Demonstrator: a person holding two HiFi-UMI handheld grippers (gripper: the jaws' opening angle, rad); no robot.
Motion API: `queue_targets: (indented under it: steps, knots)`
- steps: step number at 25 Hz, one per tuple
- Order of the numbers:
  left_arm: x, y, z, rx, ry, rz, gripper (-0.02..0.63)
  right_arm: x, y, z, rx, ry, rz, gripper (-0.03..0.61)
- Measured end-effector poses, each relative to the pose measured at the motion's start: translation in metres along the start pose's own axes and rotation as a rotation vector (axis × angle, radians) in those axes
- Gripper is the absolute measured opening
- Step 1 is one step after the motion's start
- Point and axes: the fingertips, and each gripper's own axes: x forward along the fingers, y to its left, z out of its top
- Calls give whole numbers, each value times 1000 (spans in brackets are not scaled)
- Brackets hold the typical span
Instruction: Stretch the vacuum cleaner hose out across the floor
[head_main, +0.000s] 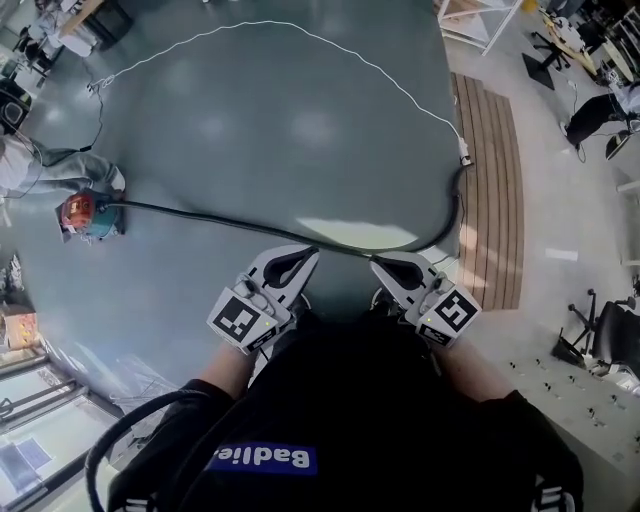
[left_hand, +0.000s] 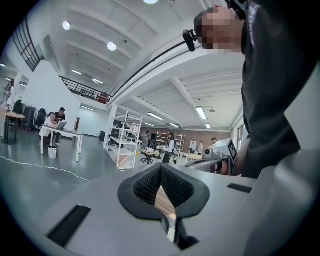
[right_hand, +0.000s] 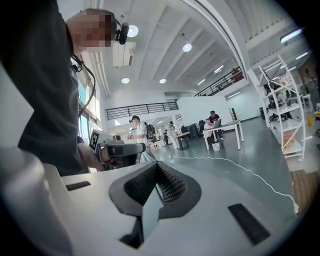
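Note:
A thin black hose (head_main: 230, 220) lies on the grey floor. It runs from a red and teal vacuum cleaner (head_main: 88, 214) at the left, passes in front of me, then curves up at the right to a white plug (head_main: 465, 152). My left gripper (head_main: 305, 252) and right gripper (head_main: 383, 262) are held close to my body, above the hose, tips pointing forward. Both are shut with nothing between the jaws. The left gripper view shows my left gripper (left_hand: 161, 172) with its pads together, and the right gripper view shows the same for my right gripper (right_hand: 156, 169).
A white cord (head_main: 300, 30) loops across the far floor. A wooden slatted strip (head_main: 490, 190) lies at the right. A person in grey (head_main: 40, 165) crouches by the vacuum cleaner. Chairs (head_main: 600, 110), shelving (left_hand: 125, 137) and desks (right_hand: 222, 131) stand round the edges.

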Motion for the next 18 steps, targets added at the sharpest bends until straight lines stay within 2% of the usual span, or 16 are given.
queue_targets:
  steps: [4, 11, 18]
  knots:
    - [24, -23, 0, 49, 14, -30, 9, -20, -4, 6, -26, -18, 17, 5]
    - [31, -64, 6, 30, 19, -65, 9, -40, 15, 10, -69, -36, 37, 5]
    - [23, -69, 0, 13, 22, -69, 9, -36, 19, 13, -95, -26, 45, 5]
